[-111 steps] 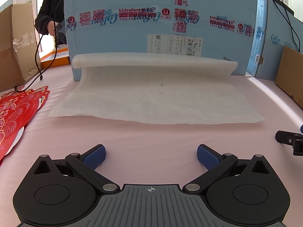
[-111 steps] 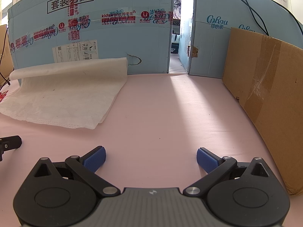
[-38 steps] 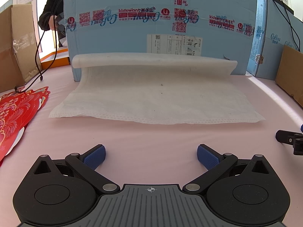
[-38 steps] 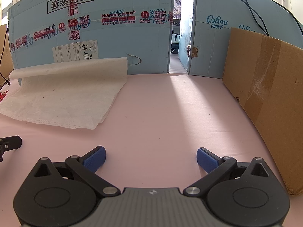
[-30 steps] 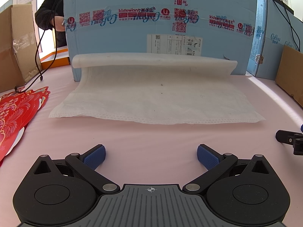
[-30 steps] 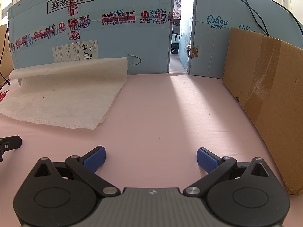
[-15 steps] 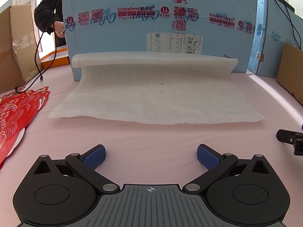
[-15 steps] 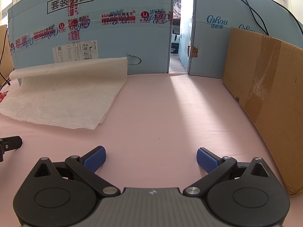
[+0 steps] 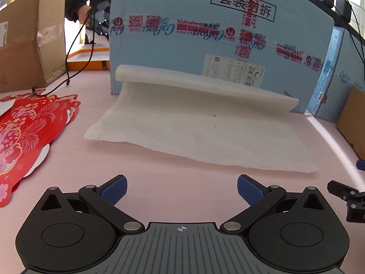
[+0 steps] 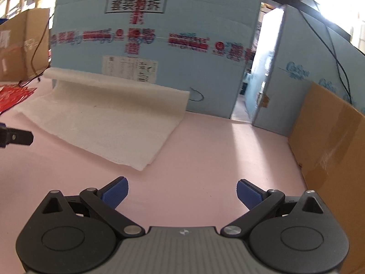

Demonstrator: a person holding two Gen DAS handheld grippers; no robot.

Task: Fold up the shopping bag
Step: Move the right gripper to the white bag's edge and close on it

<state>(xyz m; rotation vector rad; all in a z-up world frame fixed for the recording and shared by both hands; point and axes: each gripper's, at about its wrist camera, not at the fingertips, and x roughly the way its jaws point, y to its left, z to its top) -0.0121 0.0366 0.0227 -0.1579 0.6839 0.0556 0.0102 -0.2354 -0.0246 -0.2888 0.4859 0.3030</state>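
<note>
A white non-woven shopping bag (image 9: 200,125) lies flat on the pink table (image 9: 173,187), its far edge curled up against a blue box. It also shows in the right wrist view (image 10: 107,121), ahead and to the left. My left gripper (image 9: 181,188) is open and empty, just short of the bag's near edge. My right gripper (image 10: 182,190) is open and empty, near the bag's near right corner. Part of the right gripper shows at the left wrist view's right edge (image 9: 346,196).
A large blue carton (image 9: 216,36) stands behind the bag. Red paper decorations (image 9: 25,132) lie at the left. Brown cardboard boxes stand far left (image 9: 29,45) and right (image 10: 330,141). A black cable (image 9: 75,52) trails at the left. A person (image 9: 89,11) stands behind.
Both grippers have lifted and swung, tilting the views; the right wrist view now faces more to the left, toward the bag. The bag has not moved.
</note>
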